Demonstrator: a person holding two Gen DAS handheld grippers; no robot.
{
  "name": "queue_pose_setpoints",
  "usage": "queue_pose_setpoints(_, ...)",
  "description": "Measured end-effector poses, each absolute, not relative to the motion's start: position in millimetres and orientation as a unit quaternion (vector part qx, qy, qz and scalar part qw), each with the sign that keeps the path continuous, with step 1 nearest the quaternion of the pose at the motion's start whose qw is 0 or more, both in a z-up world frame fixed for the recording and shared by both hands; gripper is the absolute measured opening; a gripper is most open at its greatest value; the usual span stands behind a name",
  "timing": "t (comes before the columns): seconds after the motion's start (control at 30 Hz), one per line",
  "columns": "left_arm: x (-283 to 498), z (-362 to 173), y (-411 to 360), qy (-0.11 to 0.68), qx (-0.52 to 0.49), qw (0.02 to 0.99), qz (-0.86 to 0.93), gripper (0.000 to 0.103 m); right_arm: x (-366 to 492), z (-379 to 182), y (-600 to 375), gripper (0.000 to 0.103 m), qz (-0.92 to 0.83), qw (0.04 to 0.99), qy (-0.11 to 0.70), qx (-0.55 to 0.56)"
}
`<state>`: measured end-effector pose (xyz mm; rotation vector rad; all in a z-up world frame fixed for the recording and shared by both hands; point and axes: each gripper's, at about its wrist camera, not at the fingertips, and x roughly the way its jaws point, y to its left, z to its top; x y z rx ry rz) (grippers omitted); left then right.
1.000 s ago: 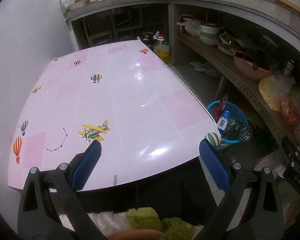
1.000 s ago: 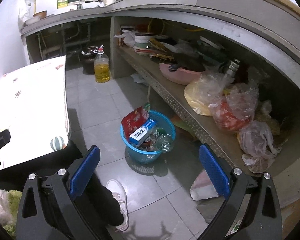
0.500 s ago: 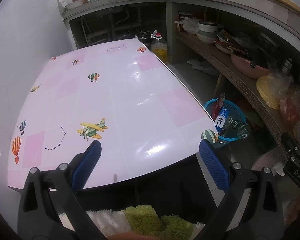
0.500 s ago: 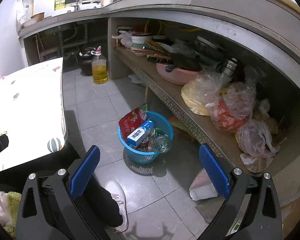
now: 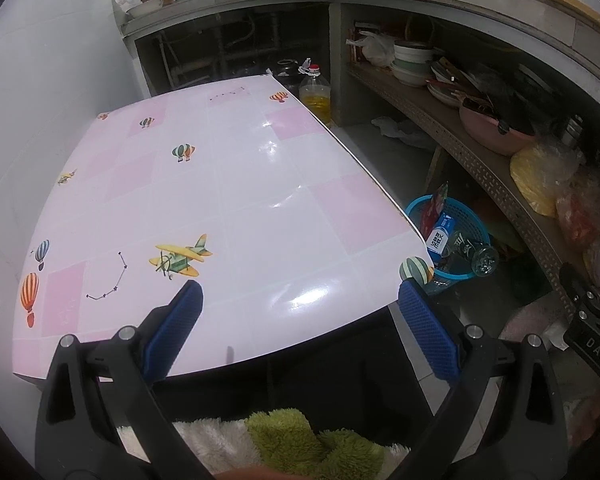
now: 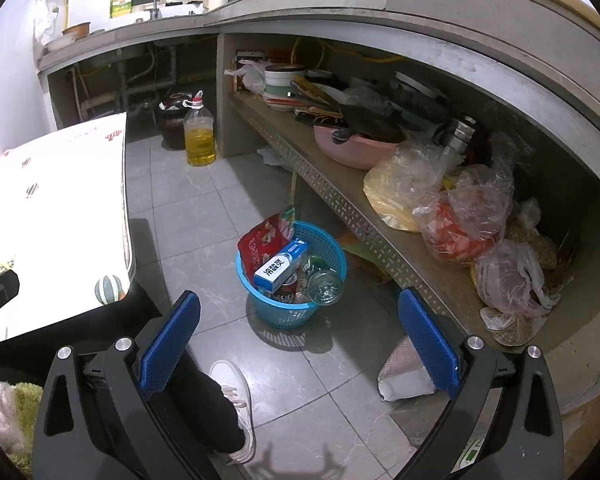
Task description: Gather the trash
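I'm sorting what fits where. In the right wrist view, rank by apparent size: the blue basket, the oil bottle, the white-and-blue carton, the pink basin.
1. blue basket
2. pink basin, partly hidden, so unsure against the basket
3. oil bottle, farther away, may be understated
4. white-and-blue carton

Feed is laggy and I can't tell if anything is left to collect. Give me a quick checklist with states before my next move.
1. Left gripper open and holding nothing: ok.
2. Right gripper open and holding nothing: ok.
3. No loose trash on the visible table top: ok.
4. Basket upright on the floor: ok.
5. Basket contents contained: not ok; the glass bottle leans over the rim, with the box and red packet sticking up.
6. White bag on the floor by the right gripper, trash or not: cannot tell.
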<state>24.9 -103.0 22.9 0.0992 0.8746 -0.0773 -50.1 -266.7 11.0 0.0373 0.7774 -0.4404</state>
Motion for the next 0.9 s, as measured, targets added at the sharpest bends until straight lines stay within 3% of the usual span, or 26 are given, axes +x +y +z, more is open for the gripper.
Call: queue_pose_setpoints(0.9,28.4,17.4,-103.4,0.435,0.050,0.898,-0.041,0.094,-48.3,11.3,-266.3,0.096,-0.212,0.901,0.378,0.018)
